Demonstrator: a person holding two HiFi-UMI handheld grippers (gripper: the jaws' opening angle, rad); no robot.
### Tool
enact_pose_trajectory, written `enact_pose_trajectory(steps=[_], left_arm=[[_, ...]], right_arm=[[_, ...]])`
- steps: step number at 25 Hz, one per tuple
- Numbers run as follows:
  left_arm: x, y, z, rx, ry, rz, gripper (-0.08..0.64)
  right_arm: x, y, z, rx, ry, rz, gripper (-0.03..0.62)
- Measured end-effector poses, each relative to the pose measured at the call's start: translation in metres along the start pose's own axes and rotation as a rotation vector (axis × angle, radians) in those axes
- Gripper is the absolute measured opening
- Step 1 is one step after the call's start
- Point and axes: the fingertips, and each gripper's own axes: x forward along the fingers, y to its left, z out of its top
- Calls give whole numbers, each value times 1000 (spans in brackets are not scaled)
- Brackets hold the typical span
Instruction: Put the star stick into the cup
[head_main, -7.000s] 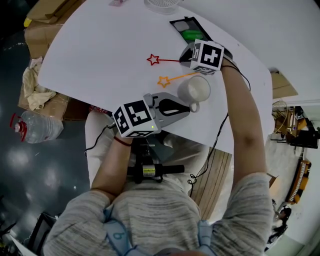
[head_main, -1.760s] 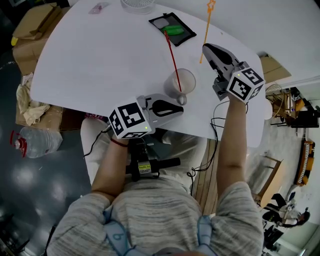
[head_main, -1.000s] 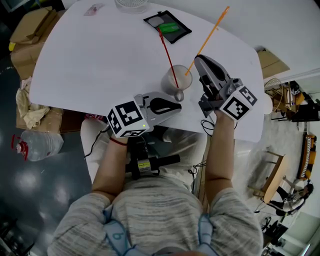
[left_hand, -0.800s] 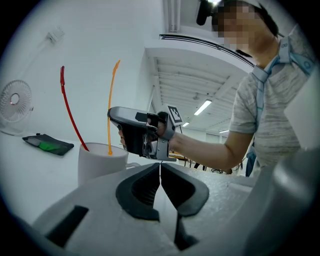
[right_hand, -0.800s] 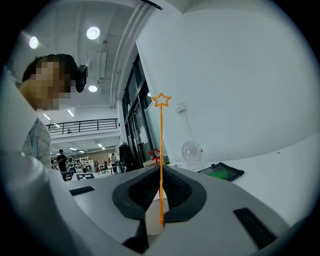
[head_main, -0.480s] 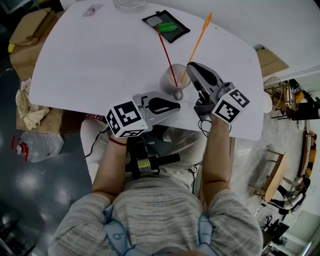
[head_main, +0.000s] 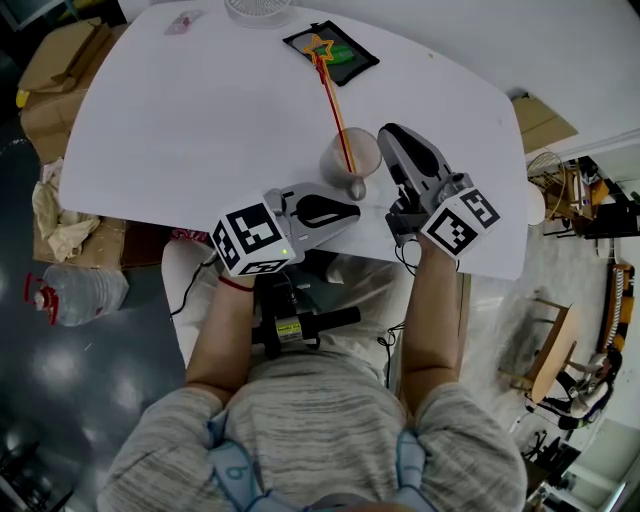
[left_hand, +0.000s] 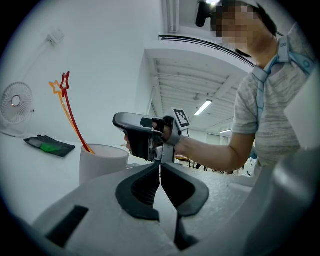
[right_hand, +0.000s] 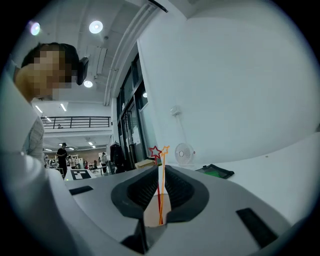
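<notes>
A white cup stands near the white table's front edge. Both star sticks stand in it: the red one and the orange one lean together toward the far left, their stars over the black tray. In the left gripper view the red star and the orange star rise above the cup. My right gripper is just right of the cup, slightly open and empty; the sticks show through its gap. My left gripper rests shut and empty just in front of the cup.
A black tray with a green item lies at the far side, and a small white fan behind it. The table's front edge runs by my left gripper. Cardboard boxes and a water bottle sit on the floor at left.
The orange stick, held over the cup and leaning right, has dropped in and now leans left beside the red one. My right gripper has let go. The left gripper stayed put.
</notes>
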Motion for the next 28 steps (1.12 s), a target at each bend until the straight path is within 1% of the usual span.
enact_pose_trajectory(steps=[4,6,12,18,25,28], left_arm=[[-1,0,2,6,-8,9,15],[-1,0,3,10,-12,12,15],[-2,-1,2,25,-22,25,15],[-3,-2,4,33,-38,41,15],[-5,0,4,68,-44,85,14],[-7,2,4,72,-46,96,15]], right_arm=[[-5,15,4,-49,-30,-34,21],[-7,18,2,-58,-36,-56,21],[-22,20,-2,-30,-61,-114,14],[-38,25,-10,-6,-52,-145,8],[-58,28,-13,-8,-59,-179,8],[-63,29,-13,-17,-57,-188,8]])
